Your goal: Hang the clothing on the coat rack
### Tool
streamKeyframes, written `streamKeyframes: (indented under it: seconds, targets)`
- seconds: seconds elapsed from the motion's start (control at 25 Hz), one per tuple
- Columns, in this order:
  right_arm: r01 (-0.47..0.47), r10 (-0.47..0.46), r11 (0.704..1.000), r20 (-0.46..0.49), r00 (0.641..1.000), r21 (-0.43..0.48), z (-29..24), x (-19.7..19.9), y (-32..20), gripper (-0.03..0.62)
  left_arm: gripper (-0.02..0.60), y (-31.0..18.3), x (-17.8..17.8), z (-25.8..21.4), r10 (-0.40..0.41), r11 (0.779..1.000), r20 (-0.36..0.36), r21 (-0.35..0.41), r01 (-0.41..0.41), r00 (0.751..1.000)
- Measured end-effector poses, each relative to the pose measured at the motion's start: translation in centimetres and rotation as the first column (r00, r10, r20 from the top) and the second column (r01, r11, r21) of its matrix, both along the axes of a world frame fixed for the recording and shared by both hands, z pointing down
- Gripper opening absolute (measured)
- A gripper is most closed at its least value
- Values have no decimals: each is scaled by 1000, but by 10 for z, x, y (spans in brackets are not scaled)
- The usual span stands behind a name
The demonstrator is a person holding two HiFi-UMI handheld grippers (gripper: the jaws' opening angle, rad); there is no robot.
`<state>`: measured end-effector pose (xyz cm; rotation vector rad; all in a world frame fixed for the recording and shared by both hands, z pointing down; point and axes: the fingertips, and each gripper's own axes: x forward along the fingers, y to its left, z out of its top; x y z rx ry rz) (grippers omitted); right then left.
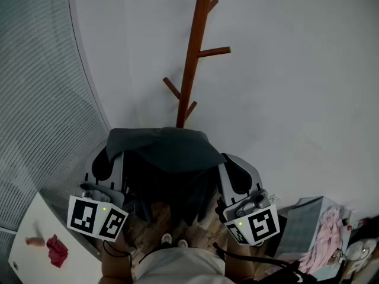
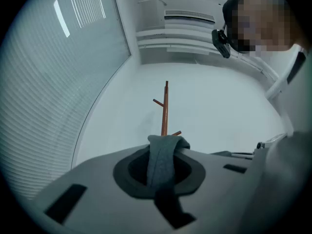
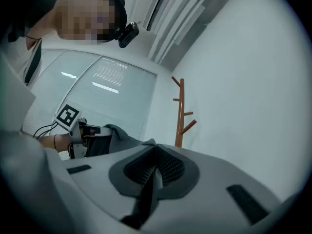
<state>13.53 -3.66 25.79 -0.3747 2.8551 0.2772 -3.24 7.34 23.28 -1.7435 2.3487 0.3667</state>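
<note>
My left gripper (image 2: 163, 167) and right gripper (image 3: 155, 172) are both clamped on the dark clothing (image 1: 169, 152). It hangs spread between them, in front of the coat rack (image 1: 190, 70).

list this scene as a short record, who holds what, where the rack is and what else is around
left hand-held gripper: shut on one edge of the dark grey garment
right hand-held gripper: shut on the garment's other edge
garment: spread between the two, hanging below them, on no peg yet
coat rack: brown wood, upright by the white wall, beyond the garment, pegs bare
person's left: white table with a red cloth
person's right: pink cloth draped on a pale box
</note>
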Motion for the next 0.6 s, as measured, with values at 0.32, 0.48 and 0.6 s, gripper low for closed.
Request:
streamKeyframes:
  seconds: [0.32,0.48,0.6]
  targets:
    - [14,-14,1000,-7,1000,-2,-1,-1,1,23,34,4,0,-1,-17,1000,-1,-9,17,1000]
    - [23,-23,1000,-3,1000,-3,0,-5,5,23,34,10,-4,-1,-23,1000,-2,-3,23,1000]
    - [28,-28,1000,2,1000,-2,-1,-10,7,23,34,13,-7,-1,-27,1000,1,-2,27,1000]
